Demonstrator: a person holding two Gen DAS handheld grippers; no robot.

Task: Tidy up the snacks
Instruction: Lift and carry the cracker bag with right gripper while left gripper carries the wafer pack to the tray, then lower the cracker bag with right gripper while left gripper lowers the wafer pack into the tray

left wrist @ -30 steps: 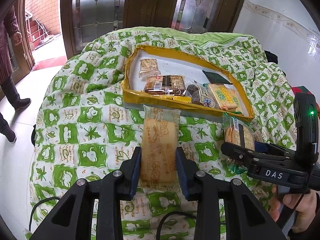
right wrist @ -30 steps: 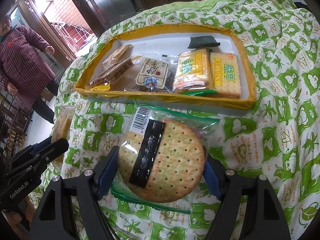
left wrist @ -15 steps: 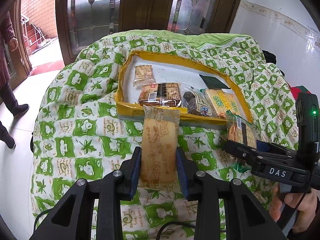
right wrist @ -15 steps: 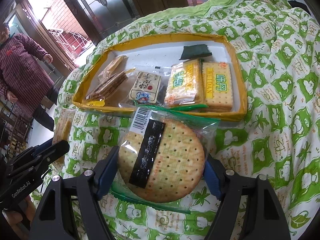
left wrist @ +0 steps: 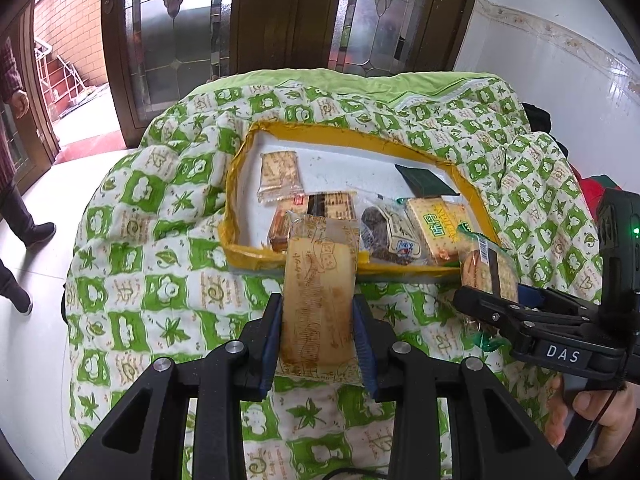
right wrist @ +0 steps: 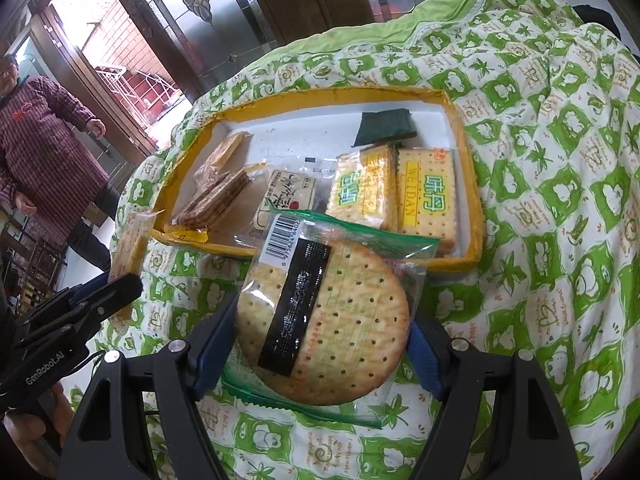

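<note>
Snacks are in both grips at once. The left hand-held gripper pinches a long rectangular biscuit pack by its sides at the lower centre of the left view, its top end overlapping the near rim of the yellow-edged tray. The right hand-held gripper clamps a round cracker in a clear wrapper at the lower centre of the right view, also just short of the tray's near wall.

To finish well, each pack probably needs to clear that near wall before being lowered, and to go to bare tray floor: most of it shows in the upper part of the tray, beyond the packs crowding the near side. The round cracker's loose wrapper could snag on the rim.

Inside lie two yellow cracker packs, a dark packet, brown wafers and a small pack. A green-and-white quilt covers the surface underneath. A bystander stands at the left, well apart.
</note>
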